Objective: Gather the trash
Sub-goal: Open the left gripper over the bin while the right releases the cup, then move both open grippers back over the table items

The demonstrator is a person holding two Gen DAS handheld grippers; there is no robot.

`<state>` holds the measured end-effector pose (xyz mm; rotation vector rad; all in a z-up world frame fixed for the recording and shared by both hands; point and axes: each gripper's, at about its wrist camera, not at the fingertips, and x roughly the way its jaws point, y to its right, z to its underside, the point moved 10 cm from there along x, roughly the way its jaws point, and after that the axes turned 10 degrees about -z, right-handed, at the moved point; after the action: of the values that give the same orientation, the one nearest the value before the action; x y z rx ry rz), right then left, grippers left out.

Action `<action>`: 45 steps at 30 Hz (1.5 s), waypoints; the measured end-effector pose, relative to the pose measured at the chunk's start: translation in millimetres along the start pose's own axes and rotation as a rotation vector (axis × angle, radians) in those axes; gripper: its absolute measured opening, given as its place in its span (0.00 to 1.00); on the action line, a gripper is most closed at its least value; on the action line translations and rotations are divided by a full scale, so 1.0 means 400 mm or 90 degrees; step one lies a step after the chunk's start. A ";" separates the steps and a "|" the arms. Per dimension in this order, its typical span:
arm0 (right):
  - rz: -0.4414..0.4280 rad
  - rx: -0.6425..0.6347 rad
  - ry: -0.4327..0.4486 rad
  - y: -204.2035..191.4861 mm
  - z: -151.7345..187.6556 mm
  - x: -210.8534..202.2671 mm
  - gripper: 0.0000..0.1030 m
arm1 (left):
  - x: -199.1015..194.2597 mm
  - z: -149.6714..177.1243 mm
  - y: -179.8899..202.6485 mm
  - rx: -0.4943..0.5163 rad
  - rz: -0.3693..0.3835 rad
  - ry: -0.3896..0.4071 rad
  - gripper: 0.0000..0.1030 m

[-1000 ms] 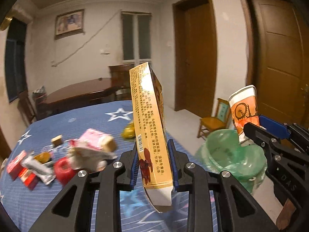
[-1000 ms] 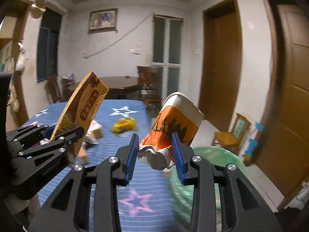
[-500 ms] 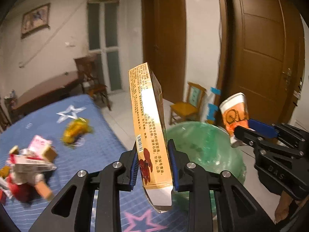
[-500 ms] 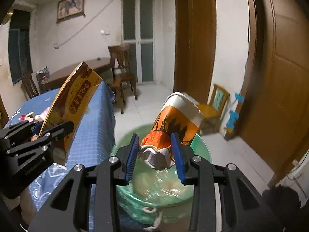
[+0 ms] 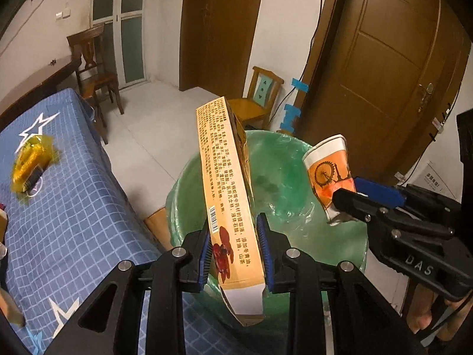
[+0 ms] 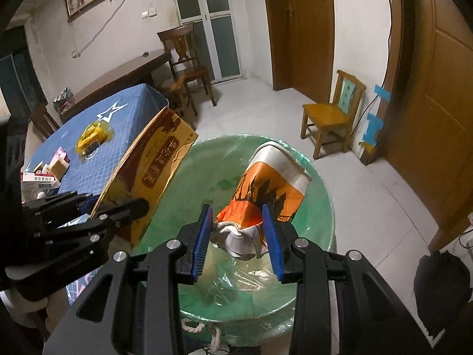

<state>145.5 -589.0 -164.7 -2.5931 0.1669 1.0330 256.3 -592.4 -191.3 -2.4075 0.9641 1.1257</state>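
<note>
The bench (image 6: 88,171) with its blue star-print cloth runs along one side, leftover litter on it, a yellow wrapper (image 6: 91,139) among the bits. Just beside its end stands the bin lined with a green bag (image 5: 189,195), its mouth wide open.

Both loads hang over that mouth. The left gripper (image 5: 235,251) has its fingers clamped narrow on the flat sides of a tall yellow carton (image 5: 227,195), which stands up and leans a little away over the bag. The right gripper (image 6: 238,236) has its fingers squeezed on the crumpled base of an orange paper cup (image 6: 272,186), rim pointing away and up.

I'd say the drop is the step in hand. To do it well, bring each piece well inside the rim before letting go; the carton is long and could catch the edge and tip out toward the bench. Spread the fingers fully so nothing clings.

Both grippers point steeply downward, side by side.
</note>
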 end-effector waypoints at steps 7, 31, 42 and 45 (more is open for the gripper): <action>-0.009 0.001 -0.006 0.025 -0.009 0.022 0.33 | 0.026 -0.007 0.001 0.000 -0.001 -0.002 0.30; -0.037 0.008 0.078 -0.004 -0.006 -0.097 0.60 | -0.137 0.032 -0.065 -0.013 -0.036 0.040 0.61; -0.148 -0.083 0.095 -0.289 0.022 -0.140 0.62 | -0.369 0.205 -0.352 -0.083 -0.119 0.068 0.61; -0.177 -0.120 0.080 -0.380 0.033 -0.124 0.62 | -0.432 0.263 -0.477 -0.111 -0.156 0.072 0.61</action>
<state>136.3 -443.2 -98.3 -2.7481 -0.2658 0.8215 249.2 -321.8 -126.5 -2.6648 0.6013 1.0313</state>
